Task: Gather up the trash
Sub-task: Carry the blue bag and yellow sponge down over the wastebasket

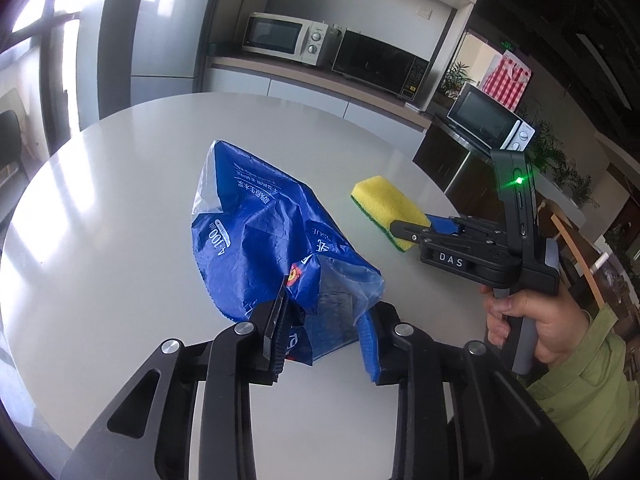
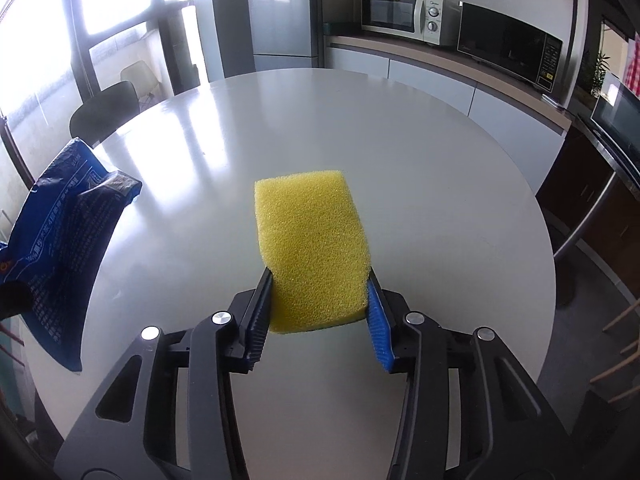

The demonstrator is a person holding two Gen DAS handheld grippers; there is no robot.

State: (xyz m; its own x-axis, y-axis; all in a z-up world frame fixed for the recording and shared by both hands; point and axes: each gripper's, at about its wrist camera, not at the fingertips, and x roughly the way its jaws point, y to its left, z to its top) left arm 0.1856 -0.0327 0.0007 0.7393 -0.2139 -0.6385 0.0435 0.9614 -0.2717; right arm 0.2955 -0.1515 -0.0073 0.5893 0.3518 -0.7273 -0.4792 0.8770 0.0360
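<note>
A crumpled blue plastic wrapper [image 1: 264, 236] printed with white lettering lies on the round pale grey tabletop [image 1: 100, 208], its near, partly clear end lifted between the fingers of the left claw [image 1: 326, 320]. The claw's fingers stand apart with the wrapper's loose end between them; the left-hand black finger [image 1: 276, 320] touches the film, while the blue-padded one sits just beside it, so a firm pinch cannot be confirmed. In the right wrist view the same wrapper [image 2: 68, 240] shows at the left edge of the tabletop [image 2: 440, 200], raised and drooping.

To the right of the wrapper, a yellow sponge [image 2: 314, 248] with a green scouring layer underneath is held by the right claw [image 2: 320, 304], whose fingers are clamped against the sponge's two sides near its rear end. The sponge juts forward over the tabletop; from the left wrist view it [image 1: 386, 204] looks tilted, its far end higher, with the right claw [image 1: 416, 230] gripping its near corner. The person's right hand [image 1: 532, 320], in a green sleeve, grips the tool's handle, and a green light glows on the body of the device.

Beyond the tabletop, a counter carries a white microwave [image 1: 286, 38] and a black one [image 1: 378, 66] side by side. A dark chair [image 2: 106, 114] stands at the far left rim near bright windows.
</note>
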